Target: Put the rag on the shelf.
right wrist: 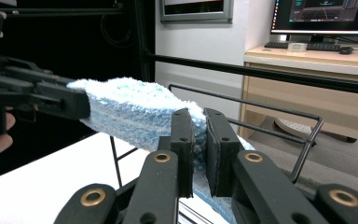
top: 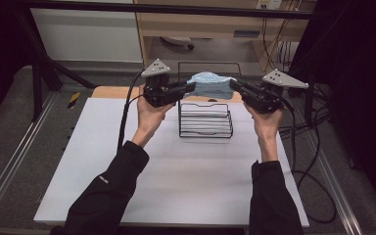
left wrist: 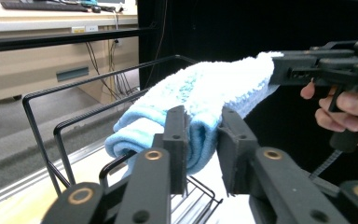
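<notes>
One folded blue towel (top: pixel 210 84) is held stretched above the wire rack (top: pixel 205 121), over its back rail. The right gripper (right wrist: pixel 199 140) is clamped on one end; the left gripper (left wrist: pixel 204 140) appears loosened around the other. Lowering onto the rack is judged next.

Blue towel (left wrist: pixel 205 93) between left gripper (left wrist: pixel 204 140) fingers, perhaps loosely; far end clamped by right gripper (left wrist: pixel 284 70), above wire rack (left wrist: pixel 42 121).
</notes>
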Motion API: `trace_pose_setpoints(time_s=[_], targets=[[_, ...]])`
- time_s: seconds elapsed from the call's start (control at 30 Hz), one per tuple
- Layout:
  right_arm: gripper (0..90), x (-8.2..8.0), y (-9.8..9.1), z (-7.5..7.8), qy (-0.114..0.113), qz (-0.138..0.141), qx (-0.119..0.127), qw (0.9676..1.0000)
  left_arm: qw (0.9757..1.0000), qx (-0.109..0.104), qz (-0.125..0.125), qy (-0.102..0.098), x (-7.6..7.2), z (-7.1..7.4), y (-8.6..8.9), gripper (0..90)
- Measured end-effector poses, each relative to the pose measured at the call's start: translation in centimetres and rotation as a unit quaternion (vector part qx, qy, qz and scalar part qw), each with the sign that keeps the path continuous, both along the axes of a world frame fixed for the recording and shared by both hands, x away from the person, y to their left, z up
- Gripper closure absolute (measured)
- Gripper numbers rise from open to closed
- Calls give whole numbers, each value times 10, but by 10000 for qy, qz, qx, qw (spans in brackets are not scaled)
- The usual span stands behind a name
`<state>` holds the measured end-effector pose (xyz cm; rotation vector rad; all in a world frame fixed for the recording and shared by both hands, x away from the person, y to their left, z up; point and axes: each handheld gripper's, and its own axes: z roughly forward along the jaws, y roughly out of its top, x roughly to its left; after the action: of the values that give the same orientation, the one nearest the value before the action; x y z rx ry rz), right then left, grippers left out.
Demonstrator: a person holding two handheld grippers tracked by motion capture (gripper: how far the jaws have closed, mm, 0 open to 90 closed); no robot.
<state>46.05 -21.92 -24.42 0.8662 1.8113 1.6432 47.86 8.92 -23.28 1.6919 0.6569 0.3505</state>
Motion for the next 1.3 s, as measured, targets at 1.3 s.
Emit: trace_pose_setpoints(time_s=[1.3], targets=[[676, -18, -2, 0, 106, 105, -261, 9995, 9962, 743, -32, 454, 3, -2, -16, 892]])
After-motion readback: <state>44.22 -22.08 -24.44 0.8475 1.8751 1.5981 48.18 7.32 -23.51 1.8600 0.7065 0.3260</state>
